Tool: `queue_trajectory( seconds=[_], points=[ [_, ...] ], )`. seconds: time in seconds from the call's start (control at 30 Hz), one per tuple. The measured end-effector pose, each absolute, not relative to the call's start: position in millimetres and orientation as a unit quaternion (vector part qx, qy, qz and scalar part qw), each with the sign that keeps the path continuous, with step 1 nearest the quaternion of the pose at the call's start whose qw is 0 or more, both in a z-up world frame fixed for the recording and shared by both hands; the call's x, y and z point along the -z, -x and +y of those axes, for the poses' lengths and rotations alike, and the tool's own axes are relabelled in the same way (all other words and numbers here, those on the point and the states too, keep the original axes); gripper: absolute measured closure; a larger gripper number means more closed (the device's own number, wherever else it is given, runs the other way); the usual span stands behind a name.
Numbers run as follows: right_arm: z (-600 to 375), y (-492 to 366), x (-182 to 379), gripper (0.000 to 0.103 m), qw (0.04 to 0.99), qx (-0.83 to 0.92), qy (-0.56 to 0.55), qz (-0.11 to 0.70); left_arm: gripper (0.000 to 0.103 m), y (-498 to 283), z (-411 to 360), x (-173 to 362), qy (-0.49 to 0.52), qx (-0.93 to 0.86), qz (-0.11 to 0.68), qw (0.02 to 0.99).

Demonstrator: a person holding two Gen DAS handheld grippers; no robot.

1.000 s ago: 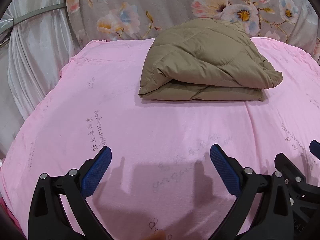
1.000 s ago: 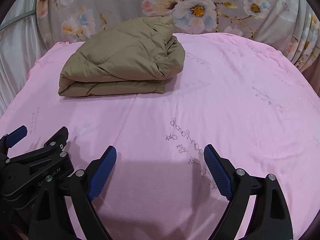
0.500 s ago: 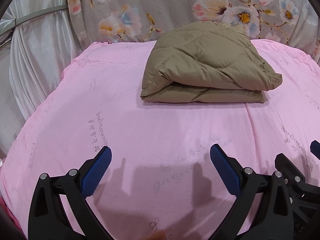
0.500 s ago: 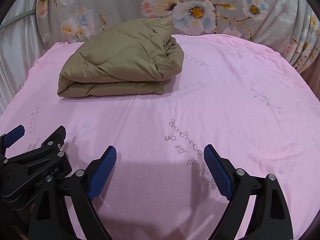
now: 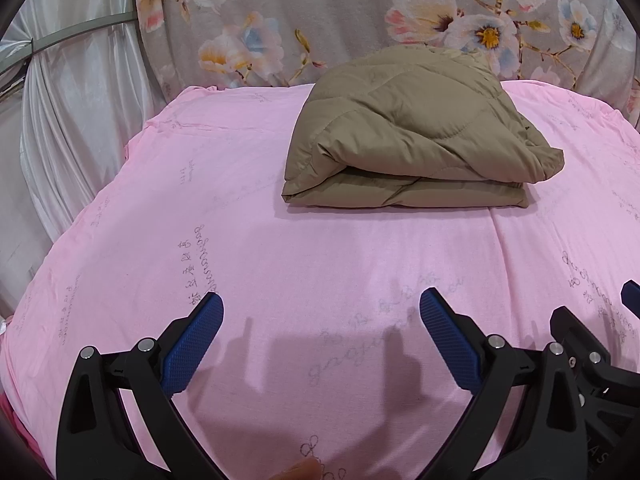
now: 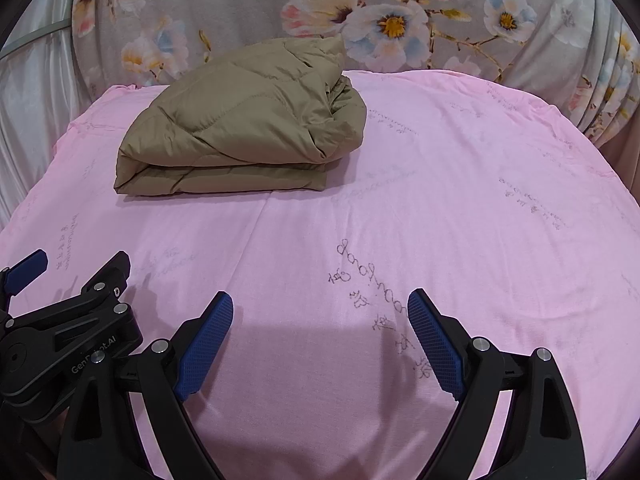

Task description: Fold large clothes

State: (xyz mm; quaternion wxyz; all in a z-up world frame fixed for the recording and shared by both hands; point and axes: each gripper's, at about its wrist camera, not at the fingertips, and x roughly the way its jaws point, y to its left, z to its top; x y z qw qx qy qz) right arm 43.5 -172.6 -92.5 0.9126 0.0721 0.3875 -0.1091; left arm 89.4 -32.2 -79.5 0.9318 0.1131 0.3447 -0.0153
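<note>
1. The left gripper (image 5: pixel 320 312) hangs low over the near edge of the bed (image 5: pixel 132 264), its jaws spread wide with nothing between them. Its blue ribbed pads (image 5: pixel 192 348) look grippy, made for biting cloth.
2. The brown quilted coat (image 5: pixel 408 140) lies straight ahead of that gripper and a little to its right, well apart from it, toward the far edge of the bed by the flowered curtain (image 5: pixel 280 12).
3. The coat is already a squat folded bundle, with its long axis running left to right across the bed. Its near side shows stacked flat layers; its right end bulges in a rounded roll.
4. The cloth looks puffy, smooth and slightly glossy with stitched curved channels, so I judge it springy and likely to slide open if released loosely.
5. The pink sheet is soft, faintly creased and printed with pale script.
6. The right gripper (image 6: pixel 320 312) is likewise spread wide and empty, and from it the coat (image 6: pixel 248 128) lies ahead and to the left, so neither arm is clearly nearer.
</note>
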Motion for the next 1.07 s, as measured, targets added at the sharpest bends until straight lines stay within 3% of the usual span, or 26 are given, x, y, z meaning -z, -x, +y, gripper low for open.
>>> queue_trajectory(
  seconds=[1.07],
  points=[
    [-177.8, -40.8, 91.1, 0.016, 0.913, 0.112, -0.068, 0.387, 0.013, -90.9, -35.5, 82.7, -0.124, 0.014, 0.348, 0.929]
  ],
)
